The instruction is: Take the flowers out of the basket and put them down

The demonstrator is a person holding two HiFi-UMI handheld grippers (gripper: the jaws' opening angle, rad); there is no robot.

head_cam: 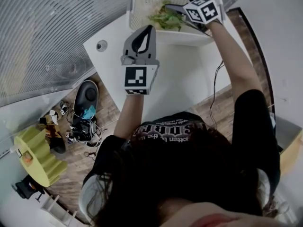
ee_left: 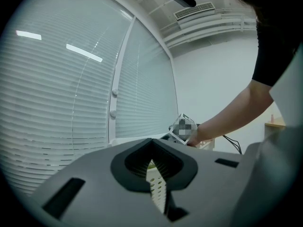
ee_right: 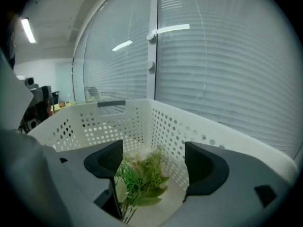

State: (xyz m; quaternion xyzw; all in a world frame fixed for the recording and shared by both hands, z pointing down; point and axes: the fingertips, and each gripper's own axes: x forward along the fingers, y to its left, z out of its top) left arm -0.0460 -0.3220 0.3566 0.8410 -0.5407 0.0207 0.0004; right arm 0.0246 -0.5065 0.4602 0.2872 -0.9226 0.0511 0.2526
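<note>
Grey jaws of your right gripper (ee_right: 151, 162) stand wide apart inside the white basket (ee_right: 90, 122), the green flowers (ee_right: 141, 181) lying below them at six o'clock. Your left gripper (head_cam: 143, 34), jaws together and empty, hovers at the basket's seven o'clock.

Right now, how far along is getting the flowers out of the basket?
Done: nothing; the flowers lie in the white basket. In hand: the right claw reaches into the basket, jaws open facing the flowers, not gripping. The left claw is shut, empty. Left: grip, lift out, set them down.
</note>
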